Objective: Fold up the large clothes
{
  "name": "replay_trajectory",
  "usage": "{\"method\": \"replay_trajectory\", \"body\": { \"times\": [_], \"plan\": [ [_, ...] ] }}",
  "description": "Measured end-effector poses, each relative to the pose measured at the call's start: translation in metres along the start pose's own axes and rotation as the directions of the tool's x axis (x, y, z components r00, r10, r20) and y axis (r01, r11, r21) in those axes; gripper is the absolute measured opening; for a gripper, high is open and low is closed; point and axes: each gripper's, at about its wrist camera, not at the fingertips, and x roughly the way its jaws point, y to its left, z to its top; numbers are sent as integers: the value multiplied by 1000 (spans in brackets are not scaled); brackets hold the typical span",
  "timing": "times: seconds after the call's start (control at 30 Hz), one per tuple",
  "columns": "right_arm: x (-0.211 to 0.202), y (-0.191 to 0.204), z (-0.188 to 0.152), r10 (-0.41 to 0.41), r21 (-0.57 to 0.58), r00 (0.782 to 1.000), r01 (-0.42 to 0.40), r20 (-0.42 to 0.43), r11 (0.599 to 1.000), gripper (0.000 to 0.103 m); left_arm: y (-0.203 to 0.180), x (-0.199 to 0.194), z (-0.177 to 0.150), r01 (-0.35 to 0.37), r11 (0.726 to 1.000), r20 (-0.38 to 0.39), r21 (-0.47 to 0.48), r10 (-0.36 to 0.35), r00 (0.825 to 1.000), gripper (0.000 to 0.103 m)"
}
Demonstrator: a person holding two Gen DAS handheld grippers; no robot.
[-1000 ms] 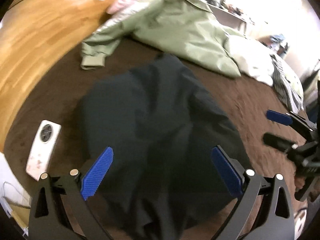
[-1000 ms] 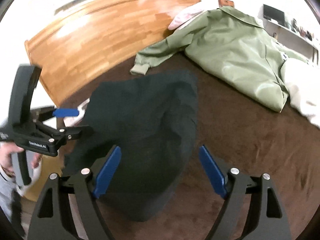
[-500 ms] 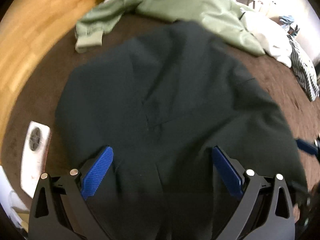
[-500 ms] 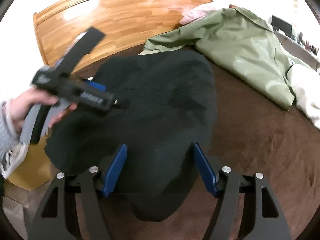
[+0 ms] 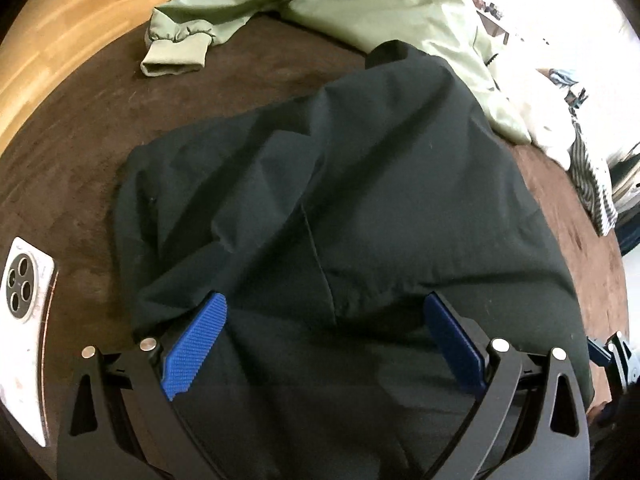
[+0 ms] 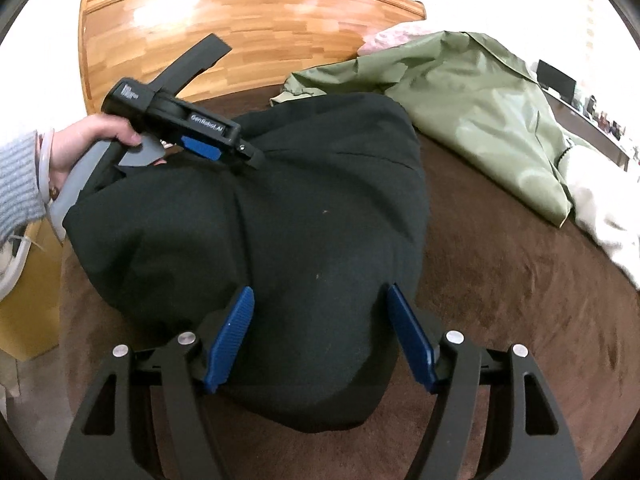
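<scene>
A dark garment [image 5: 340, 208] lies bunched on the brown bed cover [image 6: 520, 280], its long axis running from the near edge of the bed toward the wooden headboard [image 6: 240, 20], with one narrow end pointing away at the green jacket [image 5: 380, 4]. A seam runs down its middle. The left claw [image 5: 324, 332] is over the near part of the cloth with its blue pads set wide apart, fabric lying between them. The right claw [image 6: 320, 332] likewise stands apart, straddling the rounded near end. In the right wrist view the left claw [image 6: 240, 152] is seen from the side, its tip touching the cloth. A white phone [image 5: 24, 320] lies beside the garment on the bed. Pale bedding [image 6: 600, 208] lies past the jacket.
</scene>
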Motion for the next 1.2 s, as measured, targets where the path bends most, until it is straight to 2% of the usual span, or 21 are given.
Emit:
{"method": "replay_trajectory", "body": {
  "times": [0.2,0.3,0.37,0.57,0.7,0.93,1.0,1.1,1.2],
  "plan": [
    [-2,-5,2,5,0,1000,-5,-9,1000,69,-15,-9,-4,-78,994,21,72,76,997,96],
    [-8,-11,6,16,34,1000,-16,-17,999,70,-31,-33,-14,-198,964,67,175,189,980,96],
    [-19,-16,6,30,71,999,-29,-13,997,70,-39,-53,-27,-227,952,95,208,211,973,96],
    [-53,-7,1,8,55,1000,-8,8,998,70,-35,-105,-85,-200,975,142,97,186,972,96],
    [-78,2,1,-11,63,999,9,35,998,81,-32,-131,-121,-215,977,193,0,211,958,96],
    [-121,17,-2,-25,136,998,17,58,991,83,-51,-191,-162,-220,968,318,-123,249,915,96],
    [-134,21,-5,-33,148,997,22,74,989,83,-60,-203,-169,-215,969,344,-125,245,906,96],
    [-154,28,-8,-57,153,995,43,84,987,83,-79,-224,-181,-259,959,378,-111,282,882,96],
    [-174,33,-13,-71,165,992,54,102,985,85,-94,-237,-195,-287,954,387,-89,298,872,96]
  ]
}}
